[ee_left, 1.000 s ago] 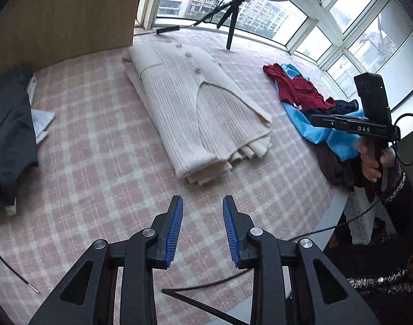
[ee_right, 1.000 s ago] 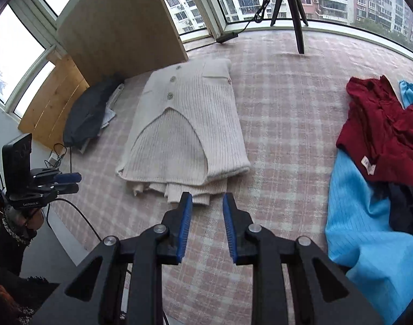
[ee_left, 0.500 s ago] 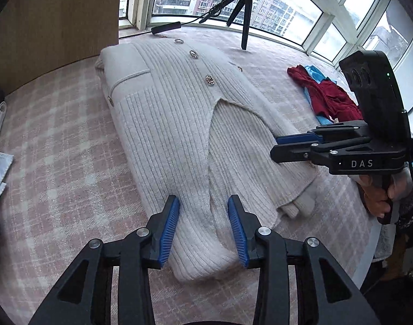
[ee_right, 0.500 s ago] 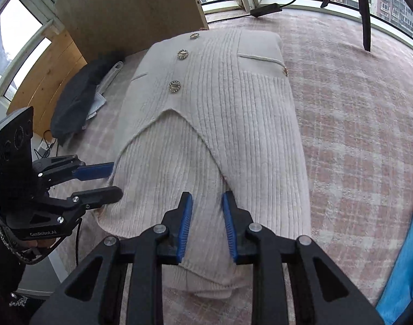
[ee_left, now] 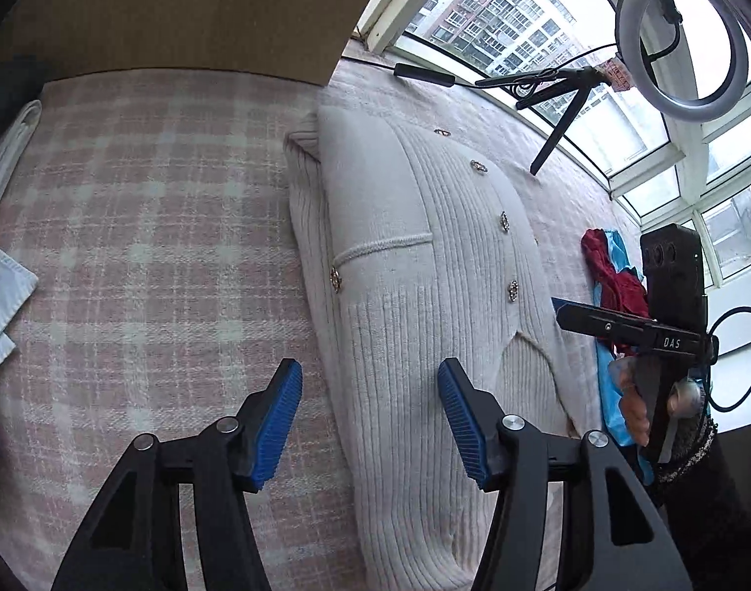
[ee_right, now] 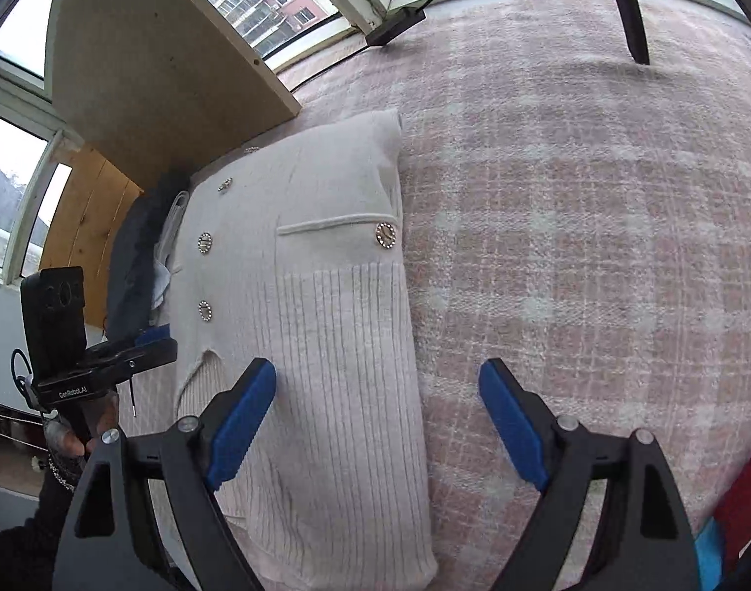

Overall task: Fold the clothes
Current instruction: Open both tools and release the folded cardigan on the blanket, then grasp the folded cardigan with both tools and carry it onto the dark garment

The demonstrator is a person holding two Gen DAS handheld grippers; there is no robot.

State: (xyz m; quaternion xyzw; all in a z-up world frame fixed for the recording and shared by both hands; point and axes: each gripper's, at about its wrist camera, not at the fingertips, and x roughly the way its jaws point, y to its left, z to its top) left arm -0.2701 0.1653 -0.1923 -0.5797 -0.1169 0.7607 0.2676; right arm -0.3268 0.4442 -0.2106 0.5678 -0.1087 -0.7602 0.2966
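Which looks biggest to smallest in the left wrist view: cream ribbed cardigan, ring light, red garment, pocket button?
1. Cream ribbed knit cardigan, by far the largest.
2. White ring light.
3. Crumpled red garment, partly hidden behind the right tool, so its rank against the light is unsure.
4. Sparkly round pocket button.

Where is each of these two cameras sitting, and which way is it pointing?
Left wrist view: sits on the left claw, looks forward over the left edge of the cream cardigan on the checked cloth; its open blue fingers and the right claw show.
Right wrist view: sits on the right claw, looks over the cardigan's right edge toward the wooden board; its open fingers and the left claw show.
Shared: cardigan, cloth, each other's claw.
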